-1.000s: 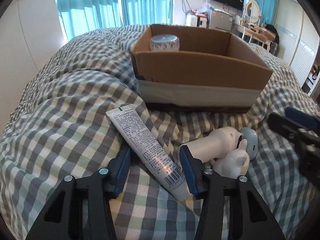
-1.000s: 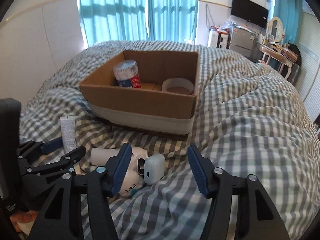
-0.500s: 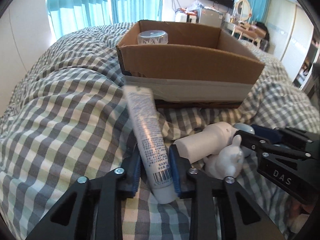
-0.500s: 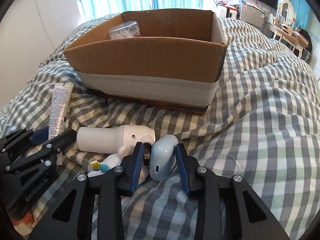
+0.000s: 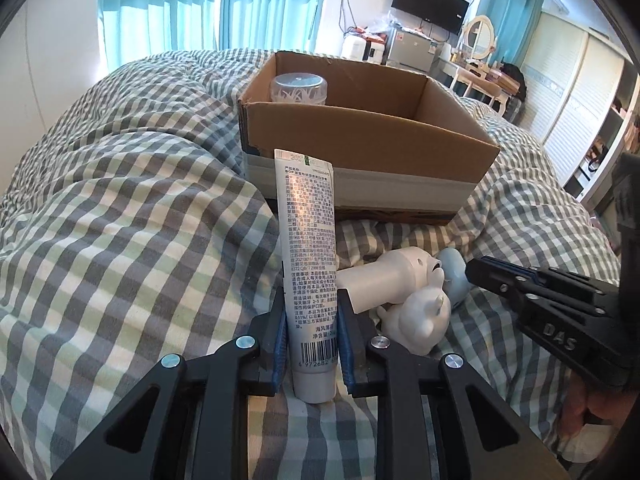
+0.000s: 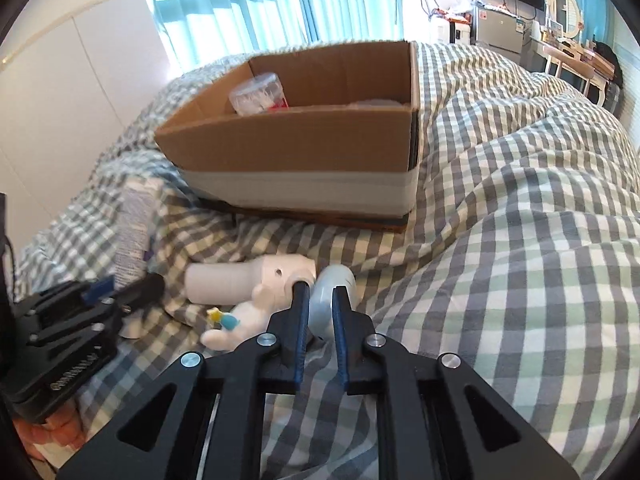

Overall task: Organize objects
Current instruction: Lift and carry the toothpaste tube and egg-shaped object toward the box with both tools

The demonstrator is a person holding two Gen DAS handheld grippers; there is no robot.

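Observation:
My left gripper (image 5: 311,296) has its jaws closing tight on a white toothpaste tube (image 5: 308,220), which stands up between the blue pads in front of the cardboard box (image 5: 360,140). In the right wrist view my right gripper (image 6: 320,292) has its jaws closing on a small pale blue case (image 6: 338,276), with the pads pressing on both its sides. The case lies on the checked duvet next to a white bottle (image 6: 240,284) and a white rabbit figure (image 6: 244,320). Each gripper shows in the other's view: right gripper (image 5: 476,270), left gripper (image 6: 128,284).
The open box holds a clear jar of cotton swabs (image 6: 260,94) at its back left. The checked duvet (image 5: 120,240) is rumpled and rises in a fold on the right. Curtains, a television and a dresser stand behind the bed.
Both grippers went from open to shut. The left one closed on the tube, which swung from slanting to straight between the pads. The right one moved up to the blue case and closed on it.

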